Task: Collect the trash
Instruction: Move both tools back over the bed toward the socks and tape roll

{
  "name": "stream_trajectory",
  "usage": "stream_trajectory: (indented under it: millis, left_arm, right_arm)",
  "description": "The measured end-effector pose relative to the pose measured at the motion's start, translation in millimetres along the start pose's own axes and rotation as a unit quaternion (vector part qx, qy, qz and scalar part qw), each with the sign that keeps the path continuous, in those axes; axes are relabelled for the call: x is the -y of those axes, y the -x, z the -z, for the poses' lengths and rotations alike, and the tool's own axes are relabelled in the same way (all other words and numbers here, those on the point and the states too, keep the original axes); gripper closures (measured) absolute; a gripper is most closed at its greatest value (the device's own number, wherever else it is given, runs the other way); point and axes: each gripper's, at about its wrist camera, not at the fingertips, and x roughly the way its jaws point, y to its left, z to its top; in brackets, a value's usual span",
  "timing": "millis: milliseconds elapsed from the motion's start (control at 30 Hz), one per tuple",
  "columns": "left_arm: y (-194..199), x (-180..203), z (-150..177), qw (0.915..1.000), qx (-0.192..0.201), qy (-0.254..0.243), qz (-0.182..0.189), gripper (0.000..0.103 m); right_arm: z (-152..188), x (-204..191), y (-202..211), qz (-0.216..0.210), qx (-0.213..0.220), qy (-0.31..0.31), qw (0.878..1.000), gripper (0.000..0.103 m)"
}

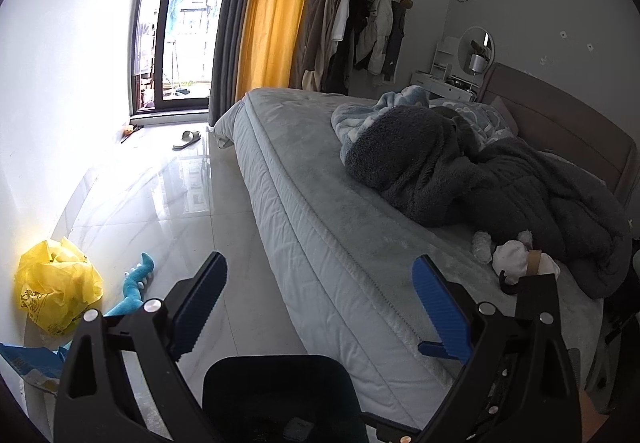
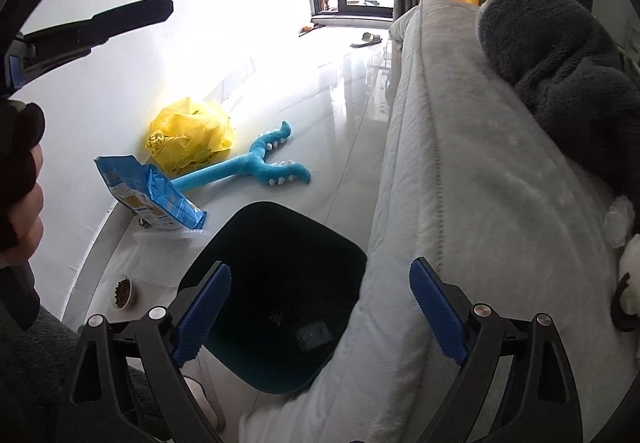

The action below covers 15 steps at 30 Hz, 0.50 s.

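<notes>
A dark teal trash bin (image 2: 280, 295) stands open on the floor against the bed's side; its rim also shows in the left wrist view (image 1: 276, 391). My right gripper (image 2: 320, 311) is open and empty right above the bin. My left gripper (image 1: 320, 303) is open and empty, over the bin and the bed's edge. On the bed lie a crumpled clear plastic bottle (image 1: 482, 247), white crumpled tissue (image 1: 516, 259) and a brown tape roll (image 1: 534, 263), to the right of my left gripper. A crumpled yellow plastic bag (image 2: 188, 137) lies by the wall; it also shows in the left wrist view (image 1: 56, 295).
A blue food bag (image 2: 148, 195) and a blue plush toy (image 2: 256, 163) lie on the tiled floor by the wall. A small bowl of kibble (image 2: 122, 291) sits left of the bin. A grey blanket (image 1: 460, 179) is heaped on the bed (image 1: 304, 171). A slipper (image 1: 187, 139) lies near the balcony door.
</notes>
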Motion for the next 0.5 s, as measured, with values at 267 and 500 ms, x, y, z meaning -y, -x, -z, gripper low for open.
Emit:
stream_trajectory:
  millis: [267, 500]
  left_arm:
    - [-13.0, 31.8, -1.4, 0.9999, -0.004, -0.008, 0.014, 0.008]
    - [-24.6, 59.0, 0.5, 0.9994, -0.007, -0.021, 0.027, 0.008]
  right_arm:
    - [2.6, 41.0, 34.1, 0.026, 0.036, -0.024, 0.999, 0.011]
    - [10.4, 79.0, 62.6, 0.062, 0.062, -0.039, 0.995, 0.011]
